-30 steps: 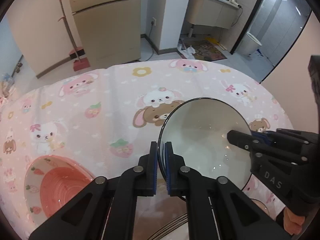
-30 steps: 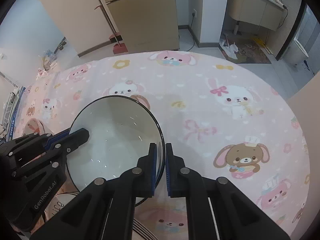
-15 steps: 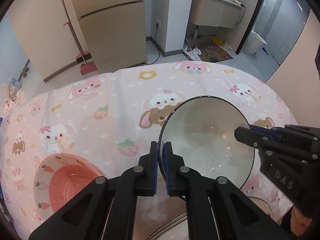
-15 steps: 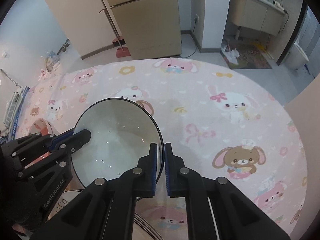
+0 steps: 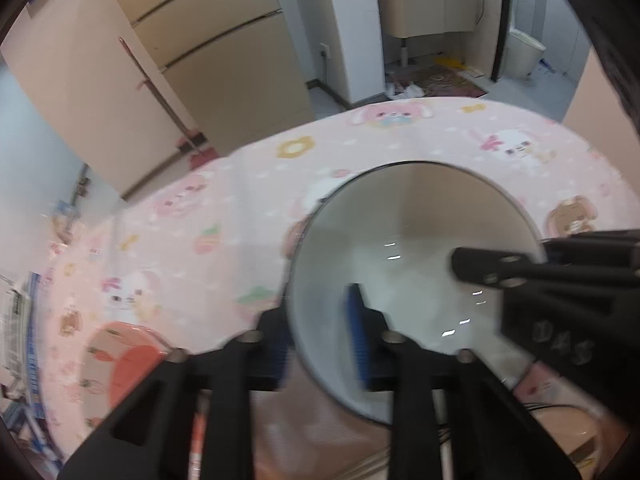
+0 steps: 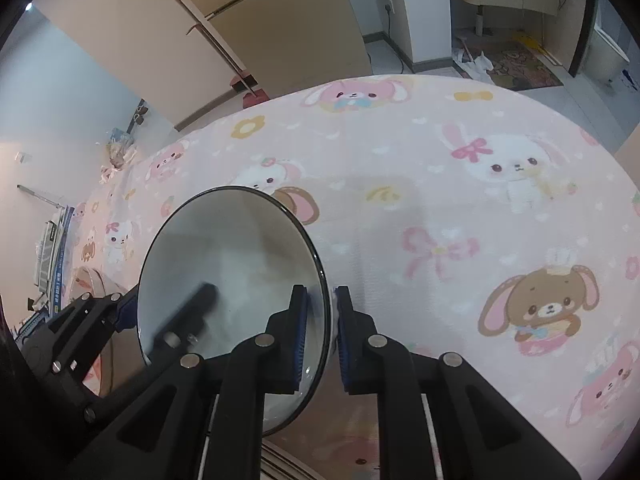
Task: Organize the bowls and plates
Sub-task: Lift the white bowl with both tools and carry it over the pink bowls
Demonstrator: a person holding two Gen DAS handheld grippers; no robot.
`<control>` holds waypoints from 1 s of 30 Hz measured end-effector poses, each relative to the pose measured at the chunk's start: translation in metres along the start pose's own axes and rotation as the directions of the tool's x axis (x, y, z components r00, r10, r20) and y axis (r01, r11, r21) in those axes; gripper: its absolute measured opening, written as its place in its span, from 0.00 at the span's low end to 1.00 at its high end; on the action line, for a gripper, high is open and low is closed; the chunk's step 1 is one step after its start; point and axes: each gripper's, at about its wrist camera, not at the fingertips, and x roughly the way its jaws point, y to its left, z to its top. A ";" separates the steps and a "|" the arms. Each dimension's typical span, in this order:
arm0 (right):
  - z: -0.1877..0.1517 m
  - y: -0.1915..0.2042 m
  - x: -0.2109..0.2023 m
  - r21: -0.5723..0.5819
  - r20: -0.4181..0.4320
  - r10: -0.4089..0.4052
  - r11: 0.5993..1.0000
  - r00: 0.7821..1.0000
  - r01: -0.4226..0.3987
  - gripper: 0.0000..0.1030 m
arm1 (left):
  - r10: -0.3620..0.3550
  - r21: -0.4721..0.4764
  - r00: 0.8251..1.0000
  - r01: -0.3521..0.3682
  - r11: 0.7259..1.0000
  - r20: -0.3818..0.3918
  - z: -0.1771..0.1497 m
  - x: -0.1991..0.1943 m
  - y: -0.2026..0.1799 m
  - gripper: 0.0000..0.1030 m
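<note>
A white bowl with a thin black rim (image 5: 416, 256) (image 6: 236, 264) is in the air over the pink cartoon tablecloth, tilted. My left gripper (image 5: 320, 340) straddles its left rim with the jaws spread wide, one finger inside and one outside. My right gripper (image 6: 322, 328) straddles the opposite rim, its blue pads (image 6: 301, 332) a little apart from the wall. A pink carrot-print bowl (image 5: 120, 360) sits on the cloth at the lower left; its edge shows in the right wrist view (image 6: 90, 278).
The round table's cloth (image 6: 460, 208) stretches away to the right. A glass plate edge (image 5: 568, 432) lies under the grippers near the front. Beyond the table stand a beige fridge (image 6: 280, 28) and a broom (image 5: 160, 92).
Both grippers were shut on the bowl's rim; now both have opened, the left one widely. The bowl has tilted and the views have swung, with motion blur on the left.
</note>
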 end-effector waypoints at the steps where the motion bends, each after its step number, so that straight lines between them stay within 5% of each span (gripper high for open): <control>1: 0.000 -0.002 0.000 0.010 -0.004 0.010 1.000 1.000 -0.010 0.14 | -0.038 -0.021 0.999 0.038 0.999 -0.006 0.001 -0.001 0.006 0.13; 3: 0.001 -0.007 0.001 0.044 -0.023 0.041 0.998 0.999 -0.040 0.14 | -0.106 -0.077 0.994 0.105 0.991 -0.011 0.003 -0.004 0.018 0.10; 7: 0.001 -0.011 0.002 0.077 -0.050 0.098 0.993 0.994 -0.094 0.13 | -0.112 -0.089 0.994 0.112 0.990 0.003 0.003 -0.008 0.023 0.08; 21: -0.006 0.013 -0.072 0.025 0.093 0.116 0.993 0.989 -0.119 0.13 | -0.158 -0.141 0.977 0.178 0.974 0.141 0.003 -0.076 0.043 0.08; 30: -0.025 0.067 -0.104 -0.045 0.126 0.152 0.988 0.980 -0.147 0.13 | -0.093 -0.155 0.976 0.125 0.980 0.196 -0.024 -0.126 0.080 0.08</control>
